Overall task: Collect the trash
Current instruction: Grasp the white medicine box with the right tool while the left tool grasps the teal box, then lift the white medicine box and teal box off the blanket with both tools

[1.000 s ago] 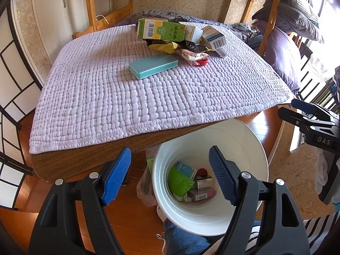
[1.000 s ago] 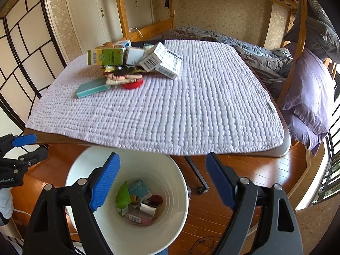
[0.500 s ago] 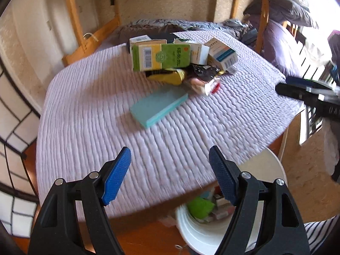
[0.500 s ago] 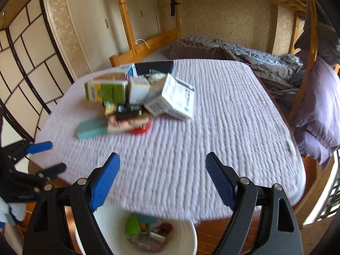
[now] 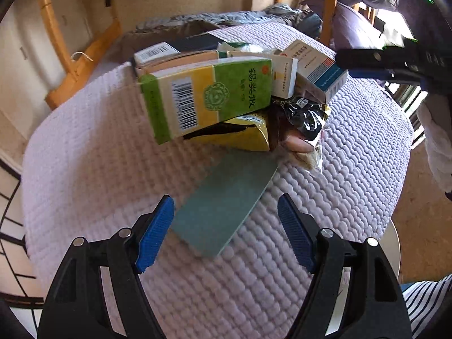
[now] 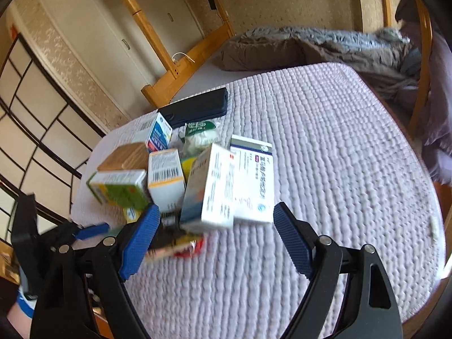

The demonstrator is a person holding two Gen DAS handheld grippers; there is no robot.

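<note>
A pile of trash lies on the lilac quilted table cover (image 5: 84, 169): a green and yellow carton (image 5: 209, 99), white medicine boxes (image 6: 214, 189), a black wrapper (image 5: 305, 115) and a flat teal box (image 5: 223, 203). My left gripper (image 5: 226, 226) is open, its jaws either side of the teal box's near end, not touching it. My right gripper (image 6: 217, 237) is open and empty, just short of the white medicine boxes. The rim of the white bin (image 5: 392, 251) shows past the table edge.
A black flat case (image 6: 197, 107) lies behind the pile. A wooden bunk-bed frame (image 6: 180, 65) and grey bedding (image 6: 310, 45) stand beyond the table. My right gripper also shows at the upper right of the left wrist view (image 5: 389, 62).
Both grippers have moved up from over the white bin and forward over the table to the trash pile. Both stayed open.
</note>
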